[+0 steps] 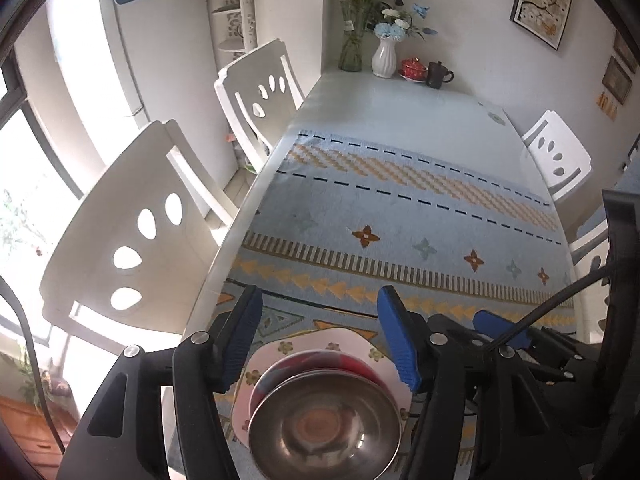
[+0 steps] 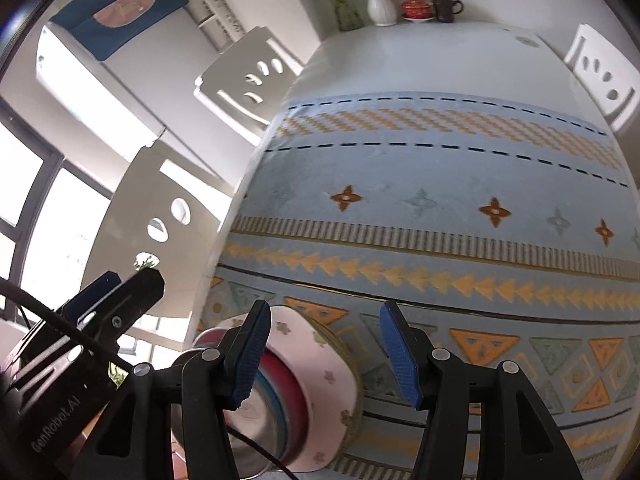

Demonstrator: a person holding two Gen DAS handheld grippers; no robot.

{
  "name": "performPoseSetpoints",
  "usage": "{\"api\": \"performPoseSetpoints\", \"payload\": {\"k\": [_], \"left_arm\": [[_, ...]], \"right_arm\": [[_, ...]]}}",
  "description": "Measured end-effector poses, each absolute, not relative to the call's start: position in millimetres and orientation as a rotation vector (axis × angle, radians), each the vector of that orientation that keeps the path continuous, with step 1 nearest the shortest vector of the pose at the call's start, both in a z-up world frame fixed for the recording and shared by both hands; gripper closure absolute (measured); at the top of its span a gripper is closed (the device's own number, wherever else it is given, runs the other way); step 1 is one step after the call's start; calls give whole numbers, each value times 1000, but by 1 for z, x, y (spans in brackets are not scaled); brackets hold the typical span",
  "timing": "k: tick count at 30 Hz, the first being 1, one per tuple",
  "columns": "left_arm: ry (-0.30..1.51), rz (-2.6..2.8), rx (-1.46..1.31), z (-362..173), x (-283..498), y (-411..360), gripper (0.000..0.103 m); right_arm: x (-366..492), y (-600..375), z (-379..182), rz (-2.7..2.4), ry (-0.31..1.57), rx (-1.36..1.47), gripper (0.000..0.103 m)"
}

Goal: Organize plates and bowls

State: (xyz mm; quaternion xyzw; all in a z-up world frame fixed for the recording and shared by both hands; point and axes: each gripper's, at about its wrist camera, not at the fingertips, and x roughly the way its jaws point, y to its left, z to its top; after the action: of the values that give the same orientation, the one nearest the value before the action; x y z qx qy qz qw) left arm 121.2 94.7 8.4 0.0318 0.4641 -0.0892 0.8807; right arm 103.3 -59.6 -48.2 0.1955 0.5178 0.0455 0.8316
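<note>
A stack stands on the near left part of the table: a pink flowered plate [image 1: 280, 350] at the bottom, a red bowl [image 1: 348, 360] on it, and a steel bowl [image 1: 324, 432] on top. My left gripper [image 1: 320, 344] is open and empty, its blue fingers straddling the stack from above. The right gripper [image 1: 500, 328] shows beside it on the right. In the right wrist view the pink plate [image 2: 320, 364] and the steel bowl [image 2: 252, 432] lie at the lower left. My right gripper [image 2: 324, 356] is open and empty above the plate's right edge.
A patterned blue cloth [image 1: 400, 216] covers the table. Two vases [image 1: 384, 56], a red cup [image 1: 414, 68] and a dark mug [image 1: 438, 74] stand at the far end. White chairs [image 1: 132, 232] flank the table on both sides.
</note>
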Motion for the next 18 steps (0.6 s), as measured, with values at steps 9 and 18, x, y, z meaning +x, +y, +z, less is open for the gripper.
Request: {"api": "performPoseSetpoints", "payload": {"k": [9,18], "left_arm": [[941,-191,89,10,122,78,44],[889,-69,83,12,119,93,44]], "right_arm": [[97,-82,-50,0,1097,386,48],[94,-83,-49,-28,1110,336,48]]}}
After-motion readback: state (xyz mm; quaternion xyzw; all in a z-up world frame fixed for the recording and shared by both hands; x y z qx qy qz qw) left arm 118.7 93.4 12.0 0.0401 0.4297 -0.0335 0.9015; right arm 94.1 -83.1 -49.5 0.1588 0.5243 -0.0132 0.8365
